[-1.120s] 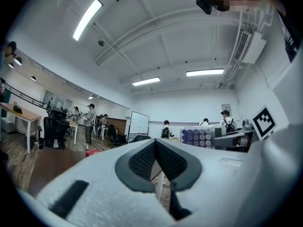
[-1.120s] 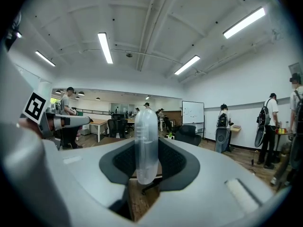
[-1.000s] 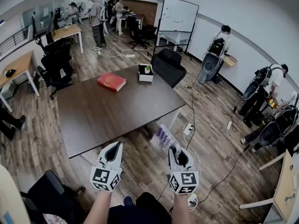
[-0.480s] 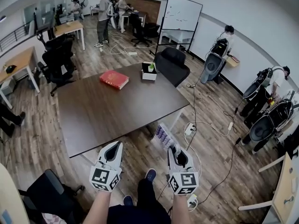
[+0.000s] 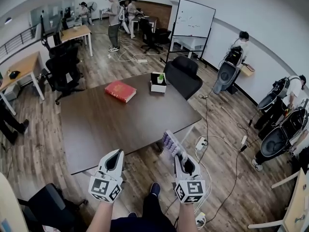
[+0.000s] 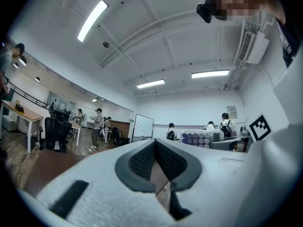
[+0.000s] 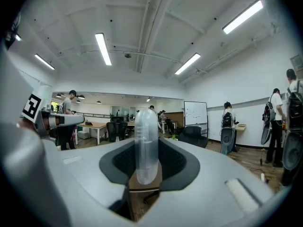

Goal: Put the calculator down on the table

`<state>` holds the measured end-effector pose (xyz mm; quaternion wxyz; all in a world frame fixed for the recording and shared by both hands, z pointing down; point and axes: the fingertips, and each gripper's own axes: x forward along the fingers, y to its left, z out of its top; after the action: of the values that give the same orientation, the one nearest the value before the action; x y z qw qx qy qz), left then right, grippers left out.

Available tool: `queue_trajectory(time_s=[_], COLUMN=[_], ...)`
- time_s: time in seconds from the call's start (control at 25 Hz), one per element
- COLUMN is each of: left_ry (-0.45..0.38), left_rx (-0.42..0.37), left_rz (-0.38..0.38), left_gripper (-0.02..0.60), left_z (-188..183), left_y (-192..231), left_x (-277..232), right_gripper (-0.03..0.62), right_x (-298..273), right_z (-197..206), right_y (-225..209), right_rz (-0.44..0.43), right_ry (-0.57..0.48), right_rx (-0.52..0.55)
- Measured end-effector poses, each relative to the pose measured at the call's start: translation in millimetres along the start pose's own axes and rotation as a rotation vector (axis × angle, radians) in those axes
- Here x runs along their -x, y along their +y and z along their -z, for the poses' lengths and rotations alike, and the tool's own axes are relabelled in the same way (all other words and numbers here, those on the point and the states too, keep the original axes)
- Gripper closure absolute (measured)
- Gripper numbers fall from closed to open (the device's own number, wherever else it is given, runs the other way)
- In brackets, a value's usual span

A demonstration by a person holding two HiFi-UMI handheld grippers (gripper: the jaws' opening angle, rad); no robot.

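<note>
Just off the near right edge of the broad dark-brown wooden table point(image 5: 120, 122), out over the plank floor, hangs the slim pale-grey calculator with rows of purple keys point(image 5: 170, 141). It is pinched at its near end in the right gripper point(image 5: 180, 154). The jaws stand partly apart and press on its two flat faces, so the grip looks firm. From along that gripper it shows only as a thin pale slab standing on edge. From above and from the other hand's side the purple keypad faces left, toward the left gripper point(image 5: 116, 156). That gripper's jaws come together at the tips with nothing between them. The calculator's long axis runs straight out ahead of the right gripper, angling toward the table, which lies forward and to the left. The far end of the calculator is near the table edge but, as far as I can tell, not yet over it. The right hand is plainly the one to finish this. I'd judge it has to carry forward and left over the wood, then roll so the keys face up before letting go. The tabletop near that edge is bare, and a red hardback book point(image 5: 120, 91) lies well away at the far side.
</note>
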<state>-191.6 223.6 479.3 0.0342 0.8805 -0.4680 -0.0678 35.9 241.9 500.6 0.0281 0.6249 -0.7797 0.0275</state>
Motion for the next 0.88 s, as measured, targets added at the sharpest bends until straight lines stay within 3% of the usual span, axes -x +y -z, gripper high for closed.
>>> queue_trajectory(time_s=[0.44,0.88], left_ry=[0.005,-0.005], left_rx=[-0.012,-0.005], left_rz=[-0.001,-0.080], left_gripper=[0.586,0.586], left_z=[1,-5], left_y=[24,51], left_x=[-133,-246], right_gripper=[0.477,0.477], right_x=[-113,-220], right_z=[-12,-41], right_y=[-65,-128], right_rz=[-0.025,-0.100], right_ry=[0.013,0.002], right_rx=[-0.006,0.004])
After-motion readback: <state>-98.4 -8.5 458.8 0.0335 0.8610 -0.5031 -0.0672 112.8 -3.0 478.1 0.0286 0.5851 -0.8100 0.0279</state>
